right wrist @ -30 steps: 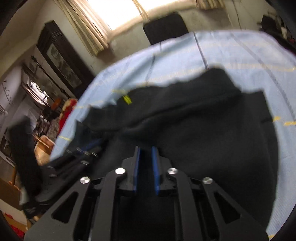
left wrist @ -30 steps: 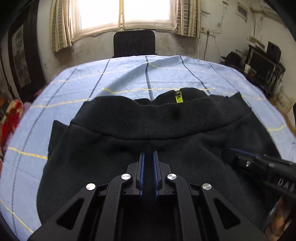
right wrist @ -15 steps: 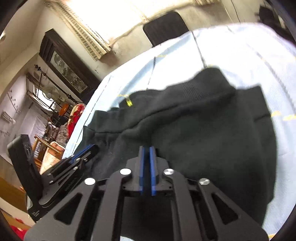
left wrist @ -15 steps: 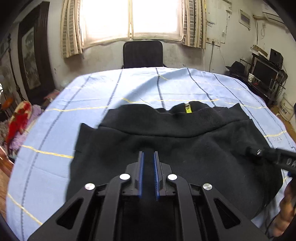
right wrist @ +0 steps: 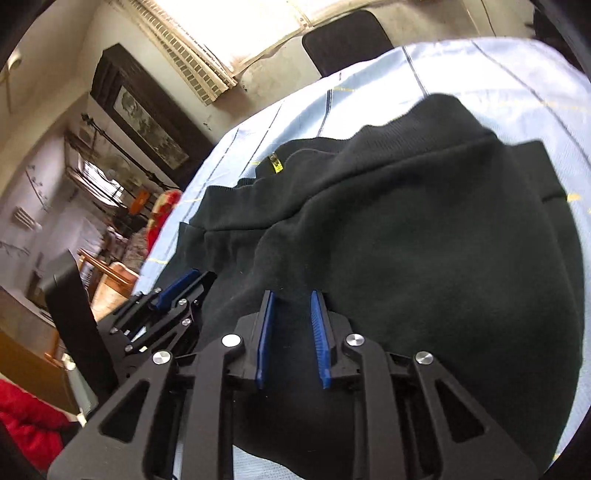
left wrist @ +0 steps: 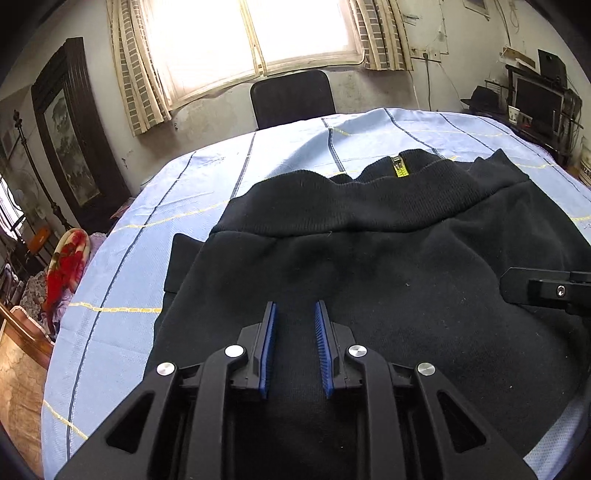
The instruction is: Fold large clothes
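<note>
Black garment broadside across blue cloth, ribbed hem toward window.

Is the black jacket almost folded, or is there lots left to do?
Partly done. The jacket lies doubled over on the blue cloth, its ribbed band folded up near the zipper. Right now nothing is held: the left gripper and right gripper have just been opening, with no fabric pinched between the pads. Probably left: at least one more fold, since it is bulky and rumpled.
</note>
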The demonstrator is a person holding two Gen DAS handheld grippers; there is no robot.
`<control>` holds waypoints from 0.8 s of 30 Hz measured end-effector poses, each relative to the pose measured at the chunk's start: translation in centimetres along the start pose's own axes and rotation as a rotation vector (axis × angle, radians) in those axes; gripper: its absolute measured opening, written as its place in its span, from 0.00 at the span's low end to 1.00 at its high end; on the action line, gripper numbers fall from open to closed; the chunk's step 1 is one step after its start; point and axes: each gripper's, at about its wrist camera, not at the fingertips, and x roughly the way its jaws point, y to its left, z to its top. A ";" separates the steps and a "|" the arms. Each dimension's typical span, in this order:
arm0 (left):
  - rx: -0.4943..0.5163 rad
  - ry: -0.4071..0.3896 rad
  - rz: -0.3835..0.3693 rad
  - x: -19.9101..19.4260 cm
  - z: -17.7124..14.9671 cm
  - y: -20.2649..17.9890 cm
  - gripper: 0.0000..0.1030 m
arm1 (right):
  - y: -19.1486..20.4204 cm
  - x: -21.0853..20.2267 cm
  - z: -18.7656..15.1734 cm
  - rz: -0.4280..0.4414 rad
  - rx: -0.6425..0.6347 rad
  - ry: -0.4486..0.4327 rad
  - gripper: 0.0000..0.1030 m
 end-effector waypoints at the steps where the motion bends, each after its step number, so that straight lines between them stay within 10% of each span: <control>1: 0.002 -0.001 0.003 0.0 0.0 -0.1 0.20 | -0.1 0.0 -0.1 0.006 0.004 0.002 0.18; 24: -0.003 -0.089 -0.026 -2.6 0.5 -0.8 0.20 | 0.9 -3.0 0.3 -0.077 -0.023 -0.128 0.25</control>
